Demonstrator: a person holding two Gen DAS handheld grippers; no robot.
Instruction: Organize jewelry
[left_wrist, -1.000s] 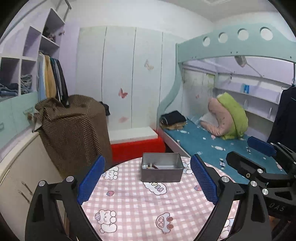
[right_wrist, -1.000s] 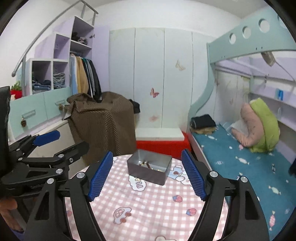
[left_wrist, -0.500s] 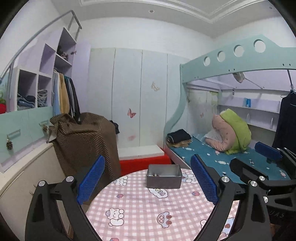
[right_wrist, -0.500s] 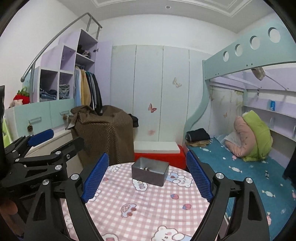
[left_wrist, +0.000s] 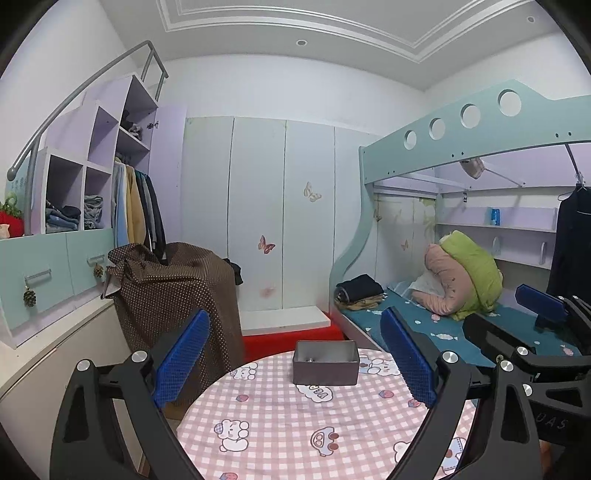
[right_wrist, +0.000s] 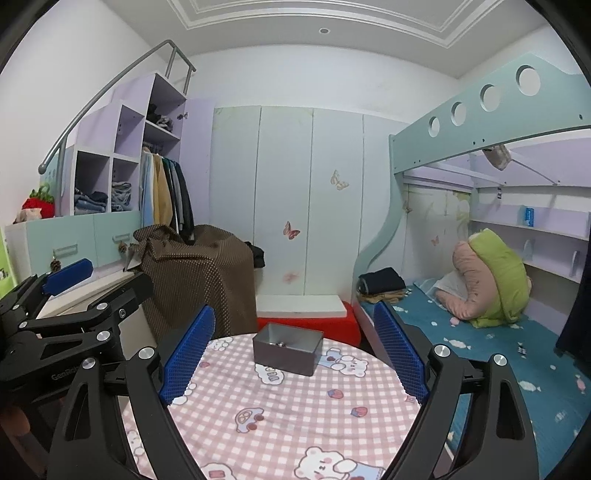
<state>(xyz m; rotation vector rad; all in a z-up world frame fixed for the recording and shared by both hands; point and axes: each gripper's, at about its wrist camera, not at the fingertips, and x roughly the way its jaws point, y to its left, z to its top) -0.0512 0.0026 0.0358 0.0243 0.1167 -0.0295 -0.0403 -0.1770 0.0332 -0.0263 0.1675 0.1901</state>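
Note:
A small grey metal box (left_wrist: 325, 362) stands at the far side of a round table with a pink checked cartoon cloth (left_wrist: 280, 424); it also shows in the right wrist view (right_wrist: 287, 352). Small shiny jewelry pieces (left_wrist: 311, 358) lie inside it (right_wrist: 277, 343). My left gripper (left_wrist: 295, 363) is open and empty, held above the table short of the box. My right gripper (right_wrist: 294, 354) is open and empty too, beside the left one. Each gripper shows in the other's view, the right gripper's fingers (left_wrist: 541, 308) at the right and the left gripper's fingers (right_wrist: 68, 275) at the left.
A brown dotted cloth covers furniture (left_wrist: 177, 295) left of the table. A red box with a white top (left_wrist: 288, 328) sits behind it. A bunk bed (left_wrist: 461, 321) with blue bedding runs along the right. Wardrobe doors (left_wrist: 280, 218) and shelves (left_wrist: 92, 184) stand behind.
Both grippers have risen and pulled back from the box, tilting upward, so the box looks smaller and lower and the ceiling has come into view. Both stay open.

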